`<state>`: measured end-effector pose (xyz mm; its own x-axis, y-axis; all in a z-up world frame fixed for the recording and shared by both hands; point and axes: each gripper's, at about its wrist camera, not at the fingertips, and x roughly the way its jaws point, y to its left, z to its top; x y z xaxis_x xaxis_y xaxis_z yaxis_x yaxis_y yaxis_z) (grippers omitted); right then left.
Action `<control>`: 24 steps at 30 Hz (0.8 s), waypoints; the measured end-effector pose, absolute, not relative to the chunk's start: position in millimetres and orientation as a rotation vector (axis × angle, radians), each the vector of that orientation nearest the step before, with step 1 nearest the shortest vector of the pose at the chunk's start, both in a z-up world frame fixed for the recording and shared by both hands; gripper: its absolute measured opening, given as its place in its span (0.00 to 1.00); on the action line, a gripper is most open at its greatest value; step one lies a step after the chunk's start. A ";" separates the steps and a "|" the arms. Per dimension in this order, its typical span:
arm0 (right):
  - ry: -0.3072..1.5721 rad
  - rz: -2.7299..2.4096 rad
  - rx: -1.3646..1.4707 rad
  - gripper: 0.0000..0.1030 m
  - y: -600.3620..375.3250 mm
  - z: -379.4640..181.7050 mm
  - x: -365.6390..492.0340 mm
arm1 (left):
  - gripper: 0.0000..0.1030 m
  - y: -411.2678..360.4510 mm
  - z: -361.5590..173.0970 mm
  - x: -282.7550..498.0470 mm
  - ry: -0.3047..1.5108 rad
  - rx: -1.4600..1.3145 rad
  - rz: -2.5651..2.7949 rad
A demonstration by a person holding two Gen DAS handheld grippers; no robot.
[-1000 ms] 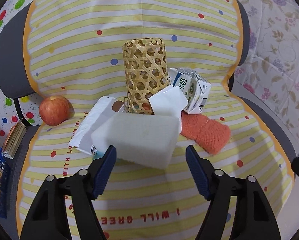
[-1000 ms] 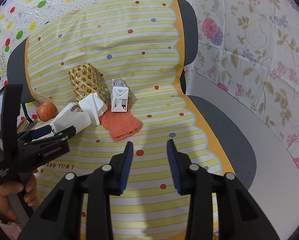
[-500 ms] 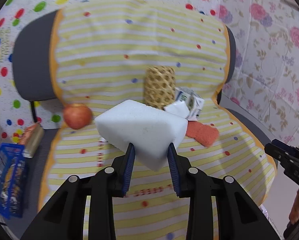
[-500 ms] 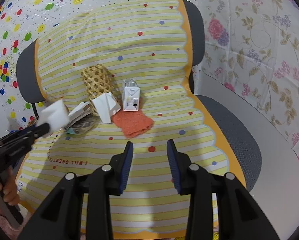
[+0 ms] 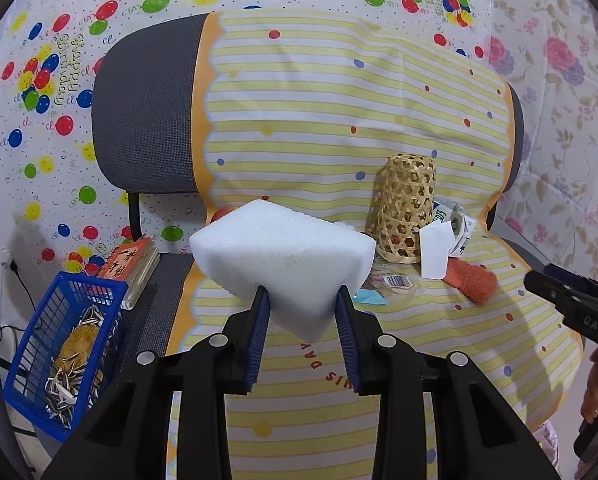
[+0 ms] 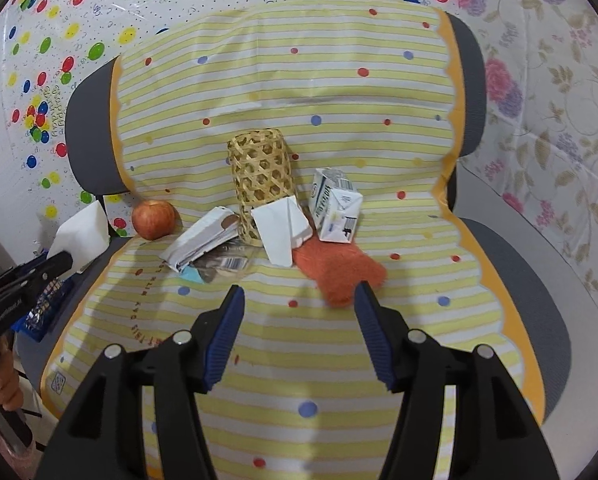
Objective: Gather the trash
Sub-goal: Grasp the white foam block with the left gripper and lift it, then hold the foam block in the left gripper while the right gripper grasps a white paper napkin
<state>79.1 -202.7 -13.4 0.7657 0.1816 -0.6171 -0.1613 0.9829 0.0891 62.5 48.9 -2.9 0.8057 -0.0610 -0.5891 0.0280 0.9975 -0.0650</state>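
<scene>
My left gripper (image 5: 302, 312) is shut on a white foam block (image 5: 283, 258) and holds it in the air left of the chair seat; the block also shows in the right wrist view (image 6: 83, 236). A blue basket (image 5: 65, 354) with scraps stands below to the left. My right gripper (image 6: 299, 312) is open and empty above the seat's front. On the seat lie a milk carton (image 6: 335, 210), folded white paper (image 6: 281, 232), a white wrapper (image 6: 203, 240) and small packets (image 6: 223, 266).
A woven bamboo cup (image 6: 261, 178), an orange cloth (image 6: 339, 272) and an apple (image 6: 153, 219) sit on the striped seat cover (image 6: 339, 360). A booklet (image 5: 133, 264) lies beside the basket. Plastic sheets hang behind.
My left gripper shut on the foam block, lifted it off the seat and carried it left toward the basket. My right gripper opened wider and moved closer to the trash pile.
</scene>
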 end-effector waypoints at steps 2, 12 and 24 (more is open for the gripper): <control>0.675 0.201 0.044 0.55 -199.7 -18.0 97.6 | 0.34 47.0 -6.2 71.6 0.639 -0.053 -0.056; 0.733 0.273 0.077 0.42 -193.0 -48.7 184.3 | 0.34 28.6 -17.2 114.0 0.651 0.011 -0.090; 0.757 0.343 -0.042 0.42 -172.2 -60.5 222.9 | 0.34 28.1 -23.6 128.8 0.673 0.000 -0.099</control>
